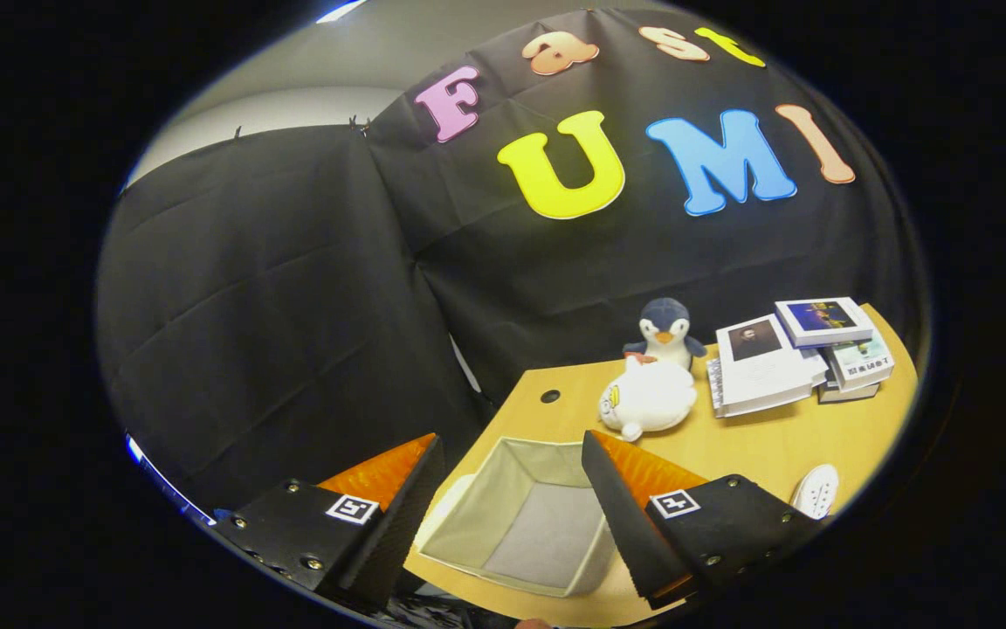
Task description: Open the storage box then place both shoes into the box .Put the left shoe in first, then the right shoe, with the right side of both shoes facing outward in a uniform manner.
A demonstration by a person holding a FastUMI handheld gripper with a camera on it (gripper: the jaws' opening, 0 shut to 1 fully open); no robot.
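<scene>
**Gripper spread above the open box**

The gripper (512, 489) hangs above the near end of the wooden table (774, 437), tilted so that it looks down and forward. Its fingers are spread wide and grip nothing. Between them, and lower down, sits the box (525, 520), a pale fabric bin with its top open and its inside bare. Beside the right finger, near the table's edge, lies a white shoe (817, 489), partly in sight. Beyond the box lies a white plush (647, 397), touching a penguin toy (665, 332) that stands against the booth wall. Right of them lie stacked books (795, 354).
</scene>
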